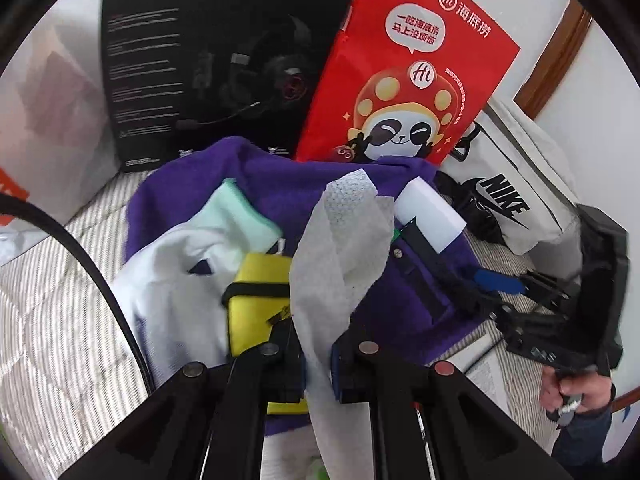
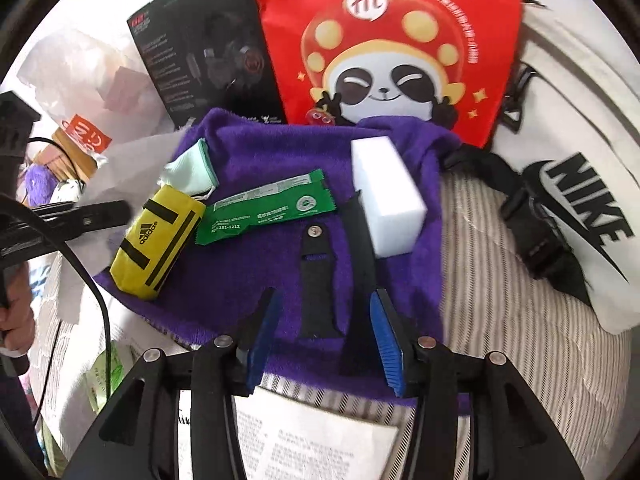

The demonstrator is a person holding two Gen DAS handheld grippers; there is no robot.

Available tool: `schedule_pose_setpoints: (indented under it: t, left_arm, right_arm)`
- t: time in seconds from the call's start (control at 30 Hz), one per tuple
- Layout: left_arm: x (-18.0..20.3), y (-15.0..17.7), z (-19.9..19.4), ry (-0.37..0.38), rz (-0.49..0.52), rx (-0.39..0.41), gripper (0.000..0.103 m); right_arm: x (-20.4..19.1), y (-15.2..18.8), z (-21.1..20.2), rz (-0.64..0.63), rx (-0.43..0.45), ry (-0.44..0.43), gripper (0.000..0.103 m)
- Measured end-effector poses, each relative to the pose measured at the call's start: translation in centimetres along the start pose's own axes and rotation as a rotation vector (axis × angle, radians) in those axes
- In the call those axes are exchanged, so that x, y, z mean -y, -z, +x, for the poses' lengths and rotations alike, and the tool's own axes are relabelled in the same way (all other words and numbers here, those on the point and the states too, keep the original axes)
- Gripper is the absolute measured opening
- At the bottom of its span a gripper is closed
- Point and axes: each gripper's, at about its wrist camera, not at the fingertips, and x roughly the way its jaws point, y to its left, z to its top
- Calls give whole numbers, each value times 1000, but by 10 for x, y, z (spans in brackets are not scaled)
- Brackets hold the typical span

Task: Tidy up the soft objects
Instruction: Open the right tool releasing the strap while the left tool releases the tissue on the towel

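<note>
A black headset box (image 2: pixel 208 56) and red panda bag (image 2: pixel 384 48) stand behind; white Nike bag (image 2: pixel 580 184) right.

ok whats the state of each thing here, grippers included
left hand-held gripper: shut on the white tissue
white tissue: held, lifted, draping
right hand-held gripper: open, holding nothing
yellow pouch: lying on the purple towel
purple towel: spread flat
green sachet: flat, sealed
white sponge block: lying on the towel
black strap: lying flat between the open jaws
</note>
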Motion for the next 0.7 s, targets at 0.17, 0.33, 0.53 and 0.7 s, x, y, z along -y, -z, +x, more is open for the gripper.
schedule_pose_setpoints:
  t: [0.17,0.33,0.53,0.7]
  left_arm:
    - [13,-11,23,-9,5,-11,9]
    - [24,-15,55,-26,22,-54,9]
    - [31,-20,86,-102,50,-88,11]
    - [33,-17,97,-134,75,-91,13]
  right_arm:
    - [13,7,-11,35,6,10,49]
    - [21,14,-15,56,-8,13,49]
    - [20,15,-14,66,-13,1,49]
    - [13,17,-11,44,-27,-7,49]
